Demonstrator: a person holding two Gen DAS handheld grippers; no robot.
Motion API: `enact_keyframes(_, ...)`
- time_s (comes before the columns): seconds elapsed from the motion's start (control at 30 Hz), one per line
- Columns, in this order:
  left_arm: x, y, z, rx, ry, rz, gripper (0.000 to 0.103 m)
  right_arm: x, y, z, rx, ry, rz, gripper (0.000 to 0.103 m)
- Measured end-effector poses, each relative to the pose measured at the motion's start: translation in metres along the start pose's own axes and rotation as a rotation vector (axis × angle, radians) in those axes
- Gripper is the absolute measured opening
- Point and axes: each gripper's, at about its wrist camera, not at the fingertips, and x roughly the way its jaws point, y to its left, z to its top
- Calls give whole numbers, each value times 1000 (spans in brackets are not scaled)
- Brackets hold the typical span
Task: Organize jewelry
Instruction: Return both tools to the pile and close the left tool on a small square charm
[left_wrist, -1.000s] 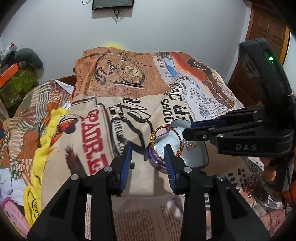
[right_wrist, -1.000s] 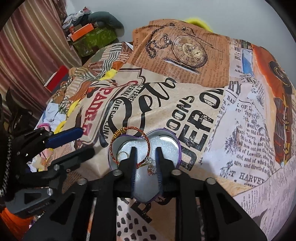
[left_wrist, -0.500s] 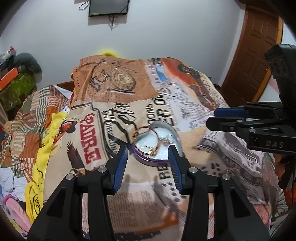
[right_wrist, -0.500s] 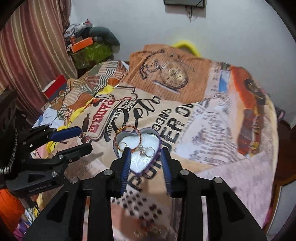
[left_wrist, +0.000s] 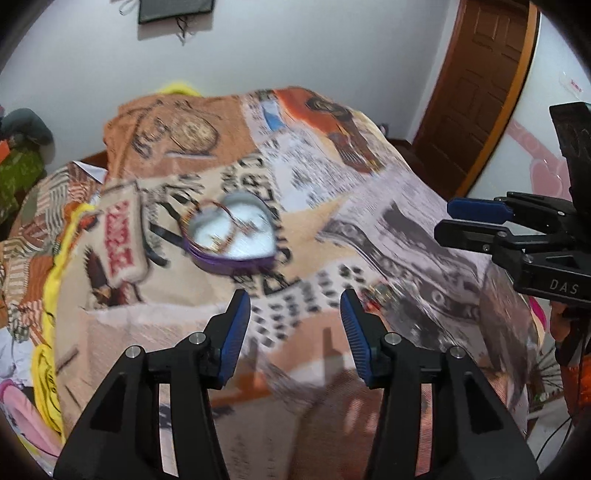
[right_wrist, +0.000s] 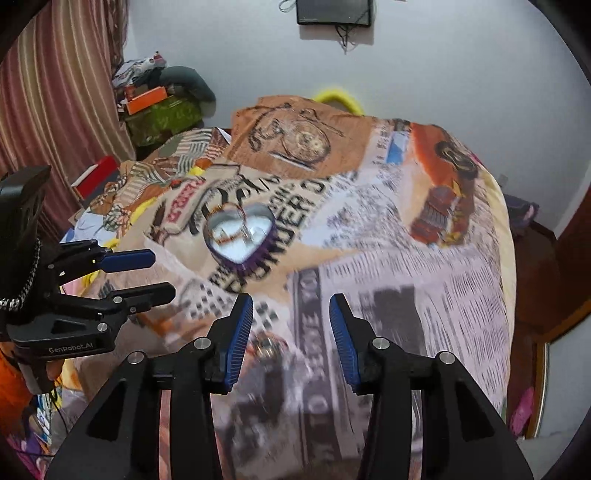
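A purple heart-shaped box (left_wrist: 236, 240) with a white lining sits on the printed bedspread; it also shows in the right wrist view (right_wrist: 240, 236). A red-gold bangle (left_wrist: 218, 229) lies across its rim, with small jewelry pieces inside. More jewelry (left_wrist: 376, 293) lies on the cloth nearer me, also seen blurred by the right gripper's left finger (right_wrist: 266, 347). My left gripper (left_wrist: 295, 328) is open and empty, well back from the box. My right gripper (right_wrist: 291, 328) is open and empty, also back from the box.
The bed is covered by a newspaper-print spread (right_wrist: 406, 258). Clutter and bags (right_wrist: 162, 107) stand at the far left by a striped curtain. A wooden door (left_wrist: 480, 92) is at the right. A yellow cloth (left_wrist: 48, 332) lies along the left bed edge.
Both grippers pulled back and up from the heart box. The right gripper opened, leaving the bangle on the box. Both views are motion-blurred.
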Motion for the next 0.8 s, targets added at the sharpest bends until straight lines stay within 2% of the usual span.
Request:
enact_keyframes(0.17, 16, -28, -13, 38, 52, -44, 50, -3, -10, -22, -19, 21, -64, 39)
enact_keyframes(0.33, 33, -49, -20, 91, 101, -81, 48, -8, -20, -38, 11, 30, -59, 39)
enact_keyframes(0.4, 40, -54, -21, 97, 117, -92, 30, -9, -21, -43, 18, 31, -63, 39)
enact_keyframes(0.43, 45, -55, -21, 95, 129, -97, 27, -9, -22, -45, 21, 33, -61, 39)
enact_keyframes(0.63, 53, -55, -24, 83, 106, -96, 23, -7, -19, -53, 18, 36, -61, 39)
enact_keyframes(0.73, 56, -55, -24, 83, 103, -95, 19, -4, -17, -54, 15, 37, -50, 39)
enact_keyframes(0.8, 59, -53, -22, 78, 101, -95, 12, -1, -14, -54, 14, 37, -47, 39)
